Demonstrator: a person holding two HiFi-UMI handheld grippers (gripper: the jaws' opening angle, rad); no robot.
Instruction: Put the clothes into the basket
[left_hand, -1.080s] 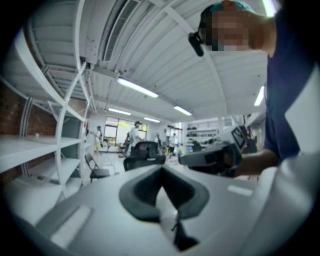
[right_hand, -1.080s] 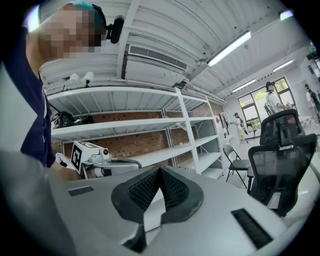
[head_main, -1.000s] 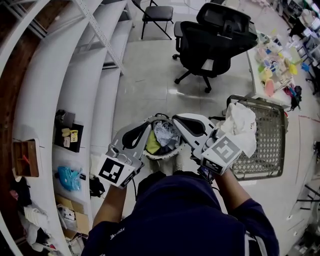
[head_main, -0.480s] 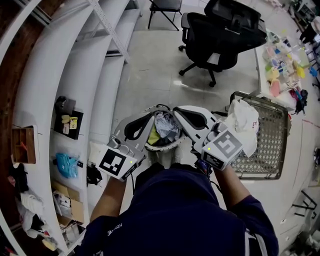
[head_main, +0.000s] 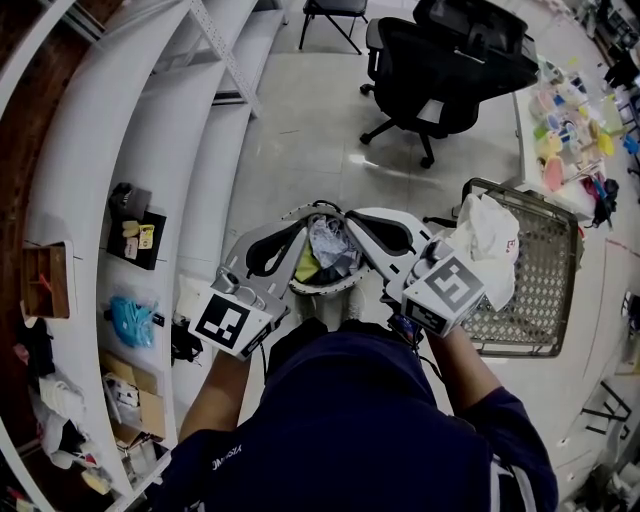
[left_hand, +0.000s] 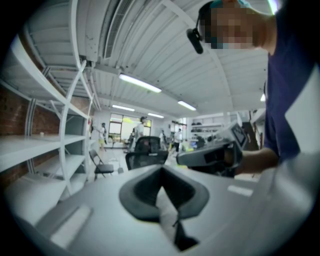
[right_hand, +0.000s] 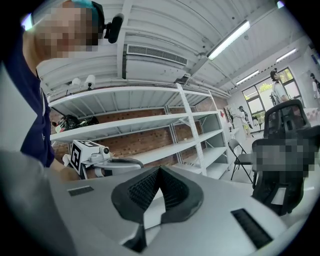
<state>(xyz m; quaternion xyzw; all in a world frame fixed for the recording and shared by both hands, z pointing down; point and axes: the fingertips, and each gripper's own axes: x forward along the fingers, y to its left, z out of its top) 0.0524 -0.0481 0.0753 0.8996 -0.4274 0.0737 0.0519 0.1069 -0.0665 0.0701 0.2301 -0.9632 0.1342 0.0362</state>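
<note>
In the head view a small round white basket (head_main: 322, 291) stands on the floor in front of the person, with a grey garment (head_main: 328, 245) and a yellow-green one (head_main: 306, 268) inside. Both grippers hang level just above it, tips turned toward each other. My left gripper (head_main: 298, 222) is shut with nothing between its pads, as the left gripper view (left_hand: 161, 171) shows. My right gripper (head_main: 352, 218) is shut and empty too (right_hand: 160, 170). A white garment (head_main: 485, 245) is draped over the near rim of a wire basket (head_main: 545, 290) to the right.
White shelving (head_main: 150, 150) runs along the left, with small items on its lower boards. A black office chair (head_main: 455, 60) and a folding chair (head_main: 335, 10) stand farther off on the tiled floor. A table with colourful items (head_main: 560, 130) is at the far right.
Both grippers stay shut and keep their place over the round basket. Only the head view has shifted slightly.
</note>
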